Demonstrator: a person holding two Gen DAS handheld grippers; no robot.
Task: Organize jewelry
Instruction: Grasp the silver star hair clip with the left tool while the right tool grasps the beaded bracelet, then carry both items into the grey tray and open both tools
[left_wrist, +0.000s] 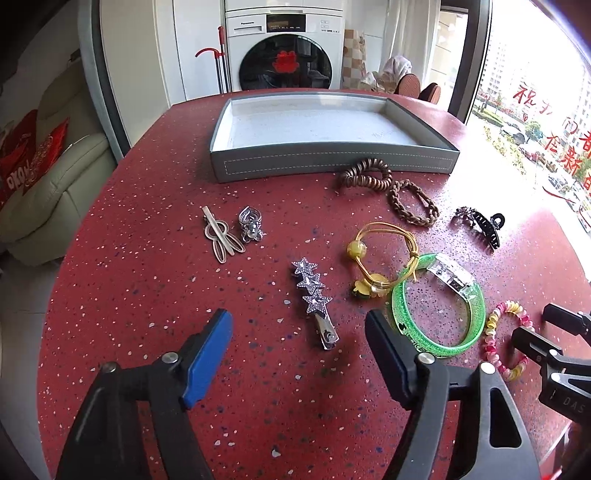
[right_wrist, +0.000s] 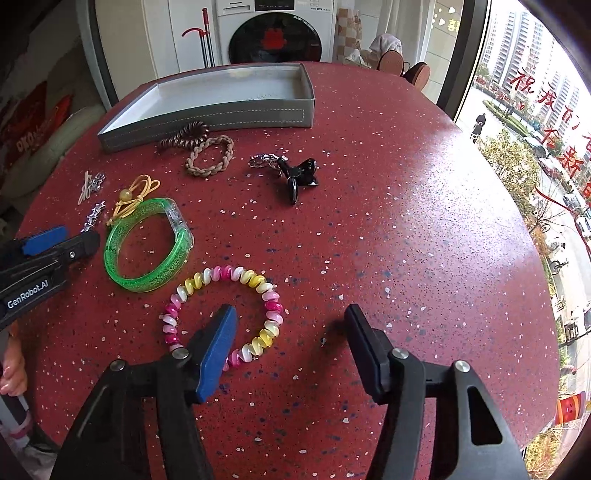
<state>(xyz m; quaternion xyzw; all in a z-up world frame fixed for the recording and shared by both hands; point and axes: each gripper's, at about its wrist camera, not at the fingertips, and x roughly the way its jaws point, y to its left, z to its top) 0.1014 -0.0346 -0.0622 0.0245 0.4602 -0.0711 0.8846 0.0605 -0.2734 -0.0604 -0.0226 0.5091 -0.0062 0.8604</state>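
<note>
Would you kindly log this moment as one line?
left claw open, empty | right claw open, empty | tray empty | star clip, pink-yellow bracelet on table

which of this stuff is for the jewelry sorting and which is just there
For the job: grey tray, star hair clip, green bangle, pink and yellow spiral bracelet, yellow elastic tie, braided tie, brown coil tie, black claw clip.
Lying about: washing machine, sofa.

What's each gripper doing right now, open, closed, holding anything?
Left gripper: open, holding nothing, above the star hair clip.
Right gripper: open, holding nothing, over the pink-yellow spiral bracelet.
</note>
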